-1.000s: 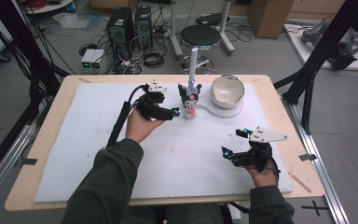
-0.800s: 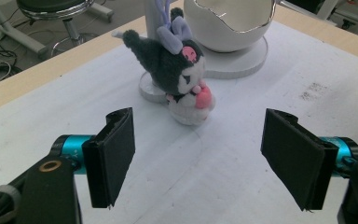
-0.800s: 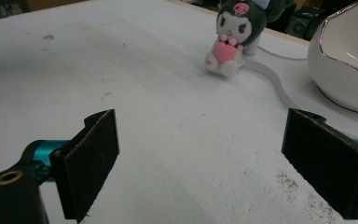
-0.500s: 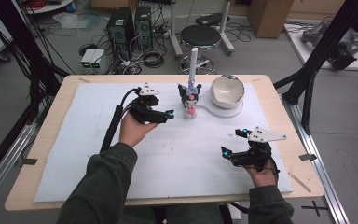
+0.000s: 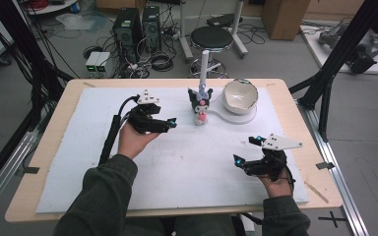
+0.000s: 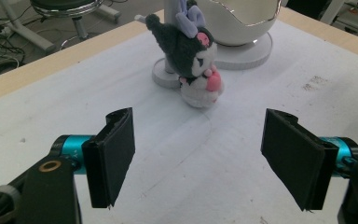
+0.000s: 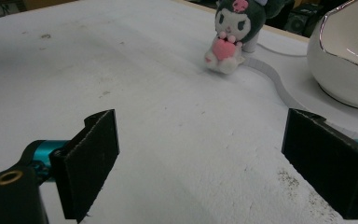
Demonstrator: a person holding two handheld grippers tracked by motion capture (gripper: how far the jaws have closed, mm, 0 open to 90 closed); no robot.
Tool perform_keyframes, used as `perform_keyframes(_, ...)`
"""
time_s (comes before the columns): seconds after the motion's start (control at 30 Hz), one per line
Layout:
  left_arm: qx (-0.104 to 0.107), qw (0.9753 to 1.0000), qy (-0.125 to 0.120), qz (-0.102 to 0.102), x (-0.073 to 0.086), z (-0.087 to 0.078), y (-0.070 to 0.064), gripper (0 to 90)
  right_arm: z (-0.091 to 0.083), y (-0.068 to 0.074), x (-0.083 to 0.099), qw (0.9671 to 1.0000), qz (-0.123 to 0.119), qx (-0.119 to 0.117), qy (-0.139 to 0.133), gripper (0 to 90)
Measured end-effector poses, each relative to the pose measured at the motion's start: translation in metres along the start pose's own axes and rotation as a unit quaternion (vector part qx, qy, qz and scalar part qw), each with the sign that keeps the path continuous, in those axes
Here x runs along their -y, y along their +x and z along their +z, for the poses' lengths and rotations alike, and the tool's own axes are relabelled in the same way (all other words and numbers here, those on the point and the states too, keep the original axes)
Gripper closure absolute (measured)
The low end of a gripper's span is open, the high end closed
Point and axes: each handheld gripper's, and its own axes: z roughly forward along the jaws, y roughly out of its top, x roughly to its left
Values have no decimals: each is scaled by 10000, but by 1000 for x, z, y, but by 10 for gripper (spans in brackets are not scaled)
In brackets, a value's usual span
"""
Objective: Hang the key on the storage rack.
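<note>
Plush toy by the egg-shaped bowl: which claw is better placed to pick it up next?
Left, probably. The left claw hangs open just beside the plush toy, which sits ahead between its jaws in the left gripper view. The right claw, also open, sits much farther back toward the table's near edge.

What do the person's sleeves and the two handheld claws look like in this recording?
Both sleeves are dark olive-green. The left claw and right claw are black-bodied, with flat black rectangular pads on teal cylindrical mounts; brass-coloured eyelets show near the base. Each carries a grey three-cornered plate on top. A thick black cable trails from the left one.
</note>
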Motion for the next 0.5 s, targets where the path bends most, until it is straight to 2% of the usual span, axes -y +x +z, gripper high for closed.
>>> perform_keyframes(0.37, -23, 10000, -43, -55, 9, -10, 3, 257, 0, 0, 0, 10000, 17, 2, 15, 100)
perform_keyframes(0.5, -29, 10000, -27, -18, 12, -15, 3, 257, 0, 0, 0, 10000, -19, 10, 10, 101)
